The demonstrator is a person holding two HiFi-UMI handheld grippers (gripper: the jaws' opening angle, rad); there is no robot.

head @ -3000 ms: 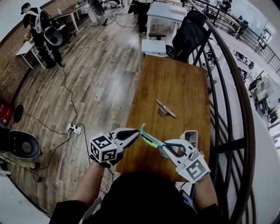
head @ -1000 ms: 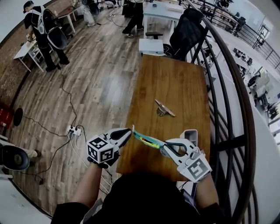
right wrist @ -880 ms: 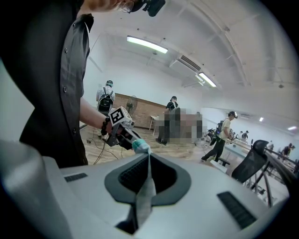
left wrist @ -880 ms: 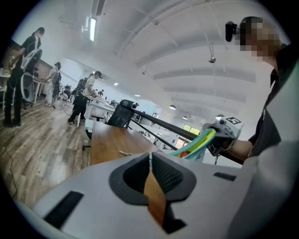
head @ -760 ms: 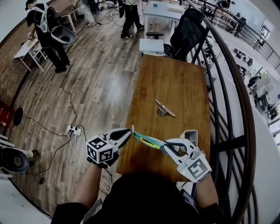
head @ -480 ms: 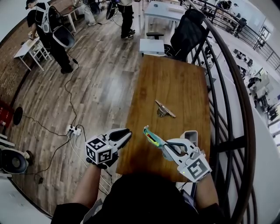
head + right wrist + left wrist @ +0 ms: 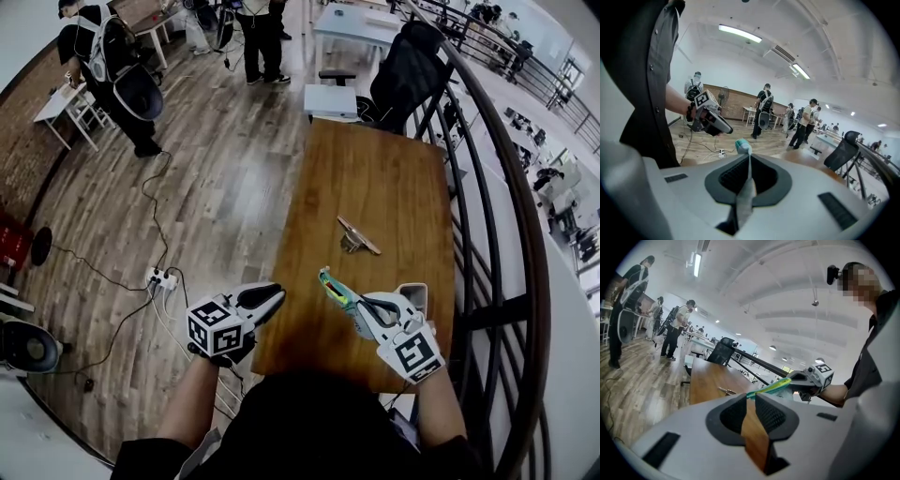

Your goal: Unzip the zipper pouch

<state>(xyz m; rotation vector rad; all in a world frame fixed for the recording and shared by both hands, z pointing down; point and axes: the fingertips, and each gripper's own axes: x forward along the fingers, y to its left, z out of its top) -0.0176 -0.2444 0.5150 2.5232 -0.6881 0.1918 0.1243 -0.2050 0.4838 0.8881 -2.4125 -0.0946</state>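
The left gripper [image 7: 276, 293] is being held by the near left edge of the wooden table [image 7: 375, 178]. Its jaws have just been opening and are being kept narrowly apart, with nothing between them. To its right, clear of those jaws, the zipper pouch [image 7: 333, 289] is being held above the table's near part. One end of it is being pinched in the closed jaws of the right gripper [image 7: 353, 307].
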